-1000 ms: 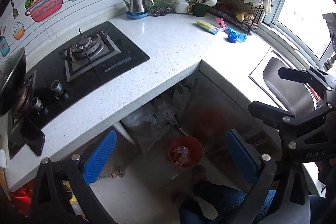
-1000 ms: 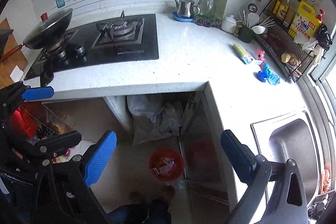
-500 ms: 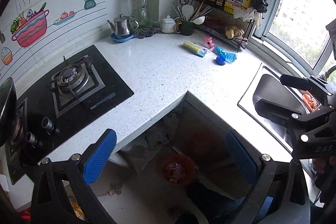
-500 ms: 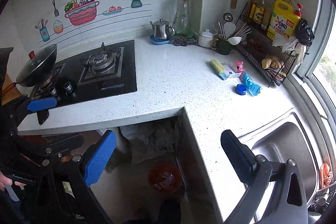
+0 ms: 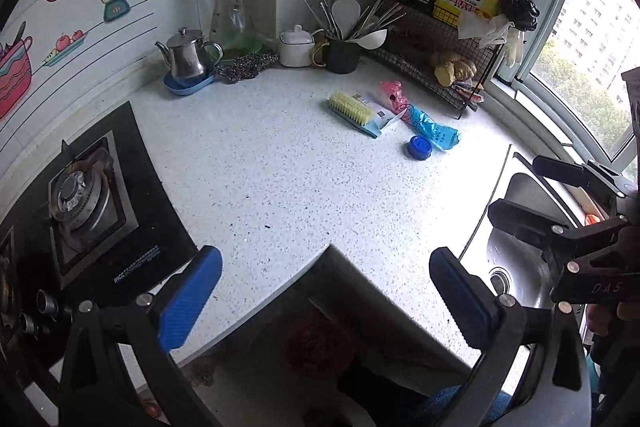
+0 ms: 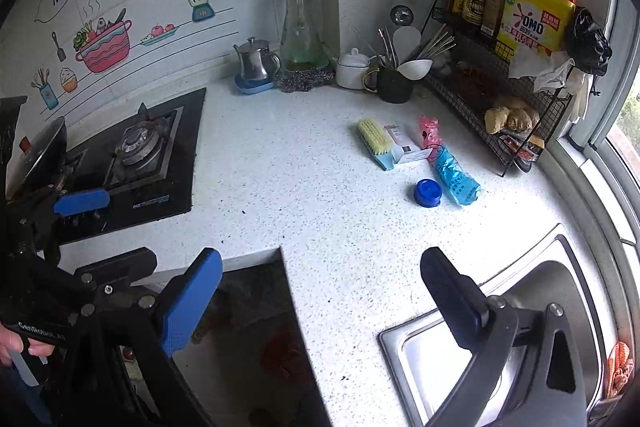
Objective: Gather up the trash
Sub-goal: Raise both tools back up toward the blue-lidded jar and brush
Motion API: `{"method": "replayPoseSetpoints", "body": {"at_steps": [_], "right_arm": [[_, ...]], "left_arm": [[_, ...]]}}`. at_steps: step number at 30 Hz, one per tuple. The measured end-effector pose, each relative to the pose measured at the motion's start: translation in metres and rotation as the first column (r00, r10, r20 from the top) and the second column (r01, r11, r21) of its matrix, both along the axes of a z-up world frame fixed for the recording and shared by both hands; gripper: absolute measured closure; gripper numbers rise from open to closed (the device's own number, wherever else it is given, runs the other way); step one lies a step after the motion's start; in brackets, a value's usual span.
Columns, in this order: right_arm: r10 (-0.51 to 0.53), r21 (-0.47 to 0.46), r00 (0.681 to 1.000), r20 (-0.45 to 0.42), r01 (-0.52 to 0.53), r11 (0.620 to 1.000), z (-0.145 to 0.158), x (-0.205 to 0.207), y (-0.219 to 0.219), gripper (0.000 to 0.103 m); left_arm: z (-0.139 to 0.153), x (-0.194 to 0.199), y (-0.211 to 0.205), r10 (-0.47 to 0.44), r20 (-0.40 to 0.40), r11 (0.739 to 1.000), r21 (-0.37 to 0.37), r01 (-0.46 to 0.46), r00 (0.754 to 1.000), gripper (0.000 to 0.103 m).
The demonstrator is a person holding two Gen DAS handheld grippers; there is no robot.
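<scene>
blue wrapper [image 6: 456, 179] | pink wrapper [image 6: 429, 130] | blue cap [image 6: 427, 192] | on counter

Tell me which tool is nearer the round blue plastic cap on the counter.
Right, likely. The right tool hangs open over the counter's edge by the sink, the round blue plastic cap ahead. The left tool, open, sits farther left, toward the stove.

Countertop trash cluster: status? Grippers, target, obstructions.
Left gripper open, empty. Right gripper open, empty. Pink wrapper, blue plastic packet, round blue cap untouched on white speckled countertop. Yellow-bristled scrub brush alongside; approach unobstructed.
</scene>
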State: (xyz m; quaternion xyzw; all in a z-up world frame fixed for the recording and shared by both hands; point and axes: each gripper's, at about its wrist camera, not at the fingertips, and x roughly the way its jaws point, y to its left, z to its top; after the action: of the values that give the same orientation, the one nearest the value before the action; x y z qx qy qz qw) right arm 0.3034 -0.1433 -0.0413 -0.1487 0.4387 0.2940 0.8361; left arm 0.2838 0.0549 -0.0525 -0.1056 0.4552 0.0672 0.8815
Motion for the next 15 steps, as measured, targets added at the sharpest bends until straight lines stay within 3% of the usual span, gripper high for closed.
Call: {"method": "replayPoseSetpoints", "body": {"at_steps": [6,15], "right_arm": [[0.010,-0.016,0.998,-0.064,-0.011,1.000,-0.019,0.066,-0.009,0.004],[0.029,-0.065,0.984,-0.174,-0.041,0.997,-0.066,0.138,-0.011,0.017]], "left_arm": [[-0.014,0.059,0.003,0.018,-0.043,1.000,-0.010,-0.019,0.999,0.000],[-0.056,0.125,-0.004,0.024,-0.151,0.999,-0.029,-0.029,0.988,0.000]]}}
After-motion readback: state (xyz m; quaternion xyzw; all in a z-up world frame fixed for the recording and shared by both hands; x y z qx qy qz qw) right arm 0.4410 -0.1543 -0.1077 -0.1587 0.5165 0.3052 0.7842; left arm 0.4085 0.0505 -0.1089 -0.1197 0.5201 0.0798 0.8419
